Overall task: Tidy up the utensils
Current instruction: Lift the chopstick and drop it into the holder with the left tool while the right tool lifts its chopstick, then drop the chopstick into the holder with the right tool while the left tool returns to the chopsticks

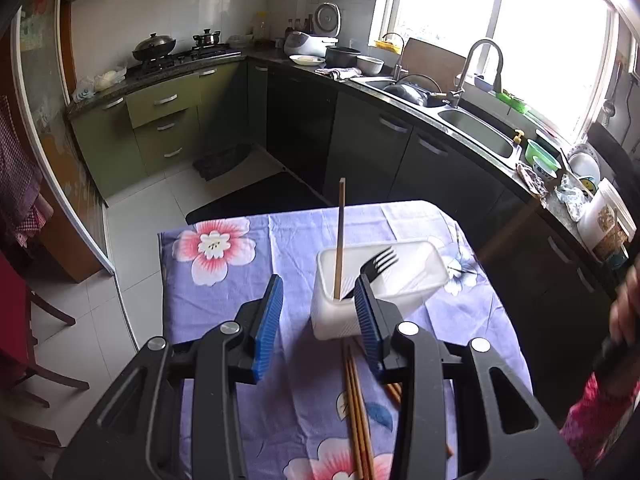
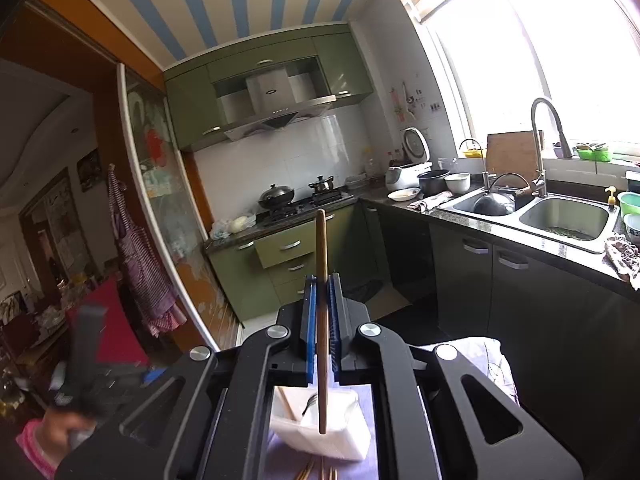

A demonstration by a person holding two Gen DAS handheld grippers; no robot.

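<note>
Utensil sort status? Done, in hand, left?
Done: one chopstick and a fork stand in the white container. In hand: right gripper clamps another chopstick above it; left gripper is open and empty. Left: loose chopsticks on the tablecloth.
</note>
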